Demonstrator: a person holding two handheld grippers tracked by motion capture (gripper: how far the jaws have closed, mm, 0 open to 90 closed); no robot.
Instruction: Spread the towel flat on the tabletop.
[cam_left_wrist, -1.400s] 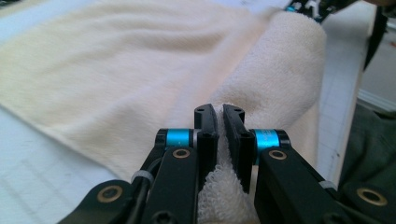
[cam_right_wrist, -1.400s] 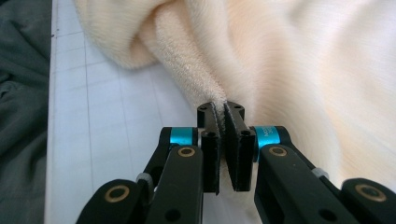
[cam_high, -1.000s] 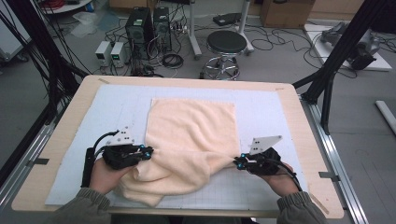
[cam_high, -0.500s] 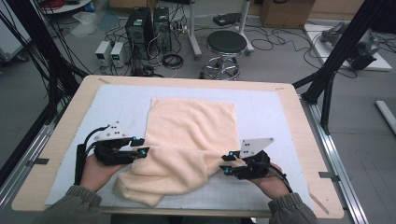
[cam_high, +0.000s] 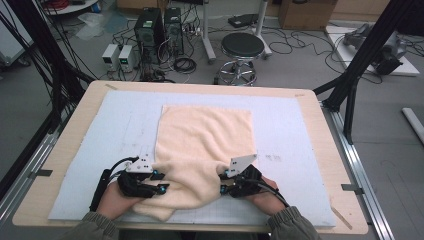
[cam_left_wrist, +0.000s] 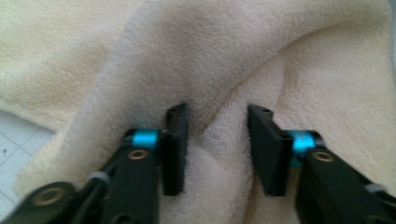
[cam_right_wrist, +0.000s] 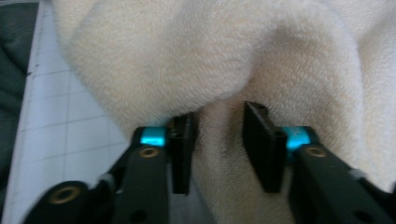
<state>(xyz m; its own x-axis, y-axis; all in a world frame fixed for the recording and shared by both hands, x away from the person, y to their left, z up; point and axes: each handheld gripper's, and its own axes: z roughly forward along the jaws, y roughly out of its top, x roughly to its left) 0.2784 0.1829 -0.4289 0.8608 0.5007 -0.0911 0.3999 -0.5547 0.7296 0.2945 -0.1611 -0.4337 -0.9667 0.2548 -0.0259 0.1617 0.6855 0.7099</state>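
Note:
A cream towel (cam_high: 205, 135) lies on the pale mat (cam_high: 290, 130), flat at its far end and bunched into folds at its near end. My left gripper (cam_high: 161, 182) pushes into the near left folds, and my right gripper (cam_high: 223, 182) into the near right folds. In the left gripper view the left gripper (cam_left_wrist: 217, 140) has a soft ridge of towel (cam_left_wrist: 219, 70) between its jaws, with a gap still showing. The right gripper (cam_right_wrist: 219, 140) likewise straddles a fold of towel (cam_right_wrist: 187, 56). Both pairs of jaws have just been closing, and neither is clamped tight.
The wooden table (cam_high: 320, 105) ends close behind both hands at the near edge. On the floor beyond stand a black stool (cam_high: 242, 47), computer towers (cam_high: 155, 25) and loose cables. Black frame posts (cam_high: 362, 60) rise at the right and left.
The right gripper has slid left along the towel's near edge; the left has shifted slightly right and nearer. The towel's near end is more gathered between them.

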